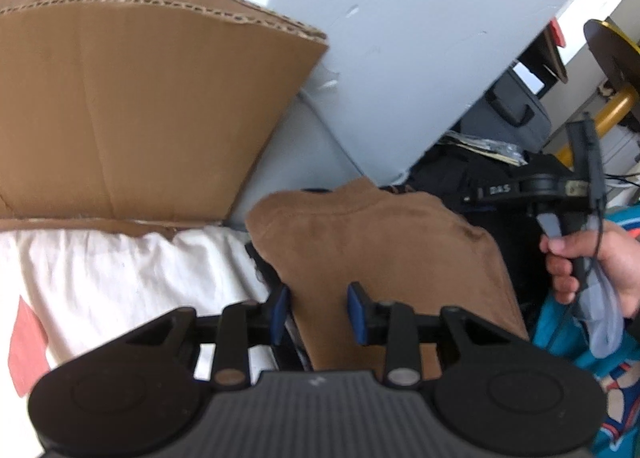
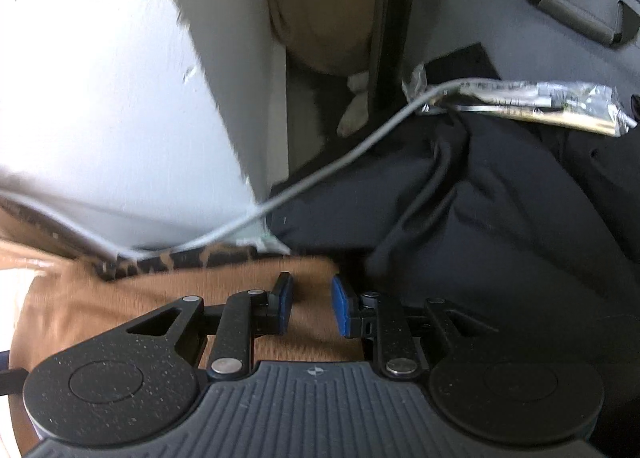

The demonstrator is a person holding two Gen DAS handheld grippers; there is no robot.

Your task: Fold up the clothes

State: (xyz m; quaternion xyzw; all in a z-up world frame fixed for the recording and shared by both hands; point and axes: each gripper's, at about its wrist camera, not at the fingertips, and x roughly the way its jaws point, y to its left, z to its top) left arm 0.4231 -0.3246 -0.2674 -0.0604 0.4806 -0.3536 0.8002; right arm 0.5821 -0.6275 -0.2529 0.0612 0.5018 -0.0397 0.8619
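From the left wrist, the brown garment (image 1: 384, 242) lies draped over a heap between a white cloth (image 1: 120, 278) and dark clothing, its neckline edge turned toward the cardboard box (image 1: 140, 105); it looks partly doubled over but not yet a tidy fold, so I judge the folding to be under way with squaring-off left to do. The left gripper (image 1: 320, 312) hangs over its near edge with the blue pads spread and nothing pinched between them. A hand (image 1: 592, 270) at right holds the other tool, whose body bears small white lettering that seems to read "DAS"; a bag at top left shows blue and red print too cut off to read. From the right wrist, the right gripper (image 2: 311, 308) sits over the brown garment's (image 2: 120, 298) corner beside black fabric (image 2: 480, 217), pads apart, gripping nothing; a grey cable (image 2: 320, 173) crosses above, and a foil packet's (image 2: 540, 105) print is illegible
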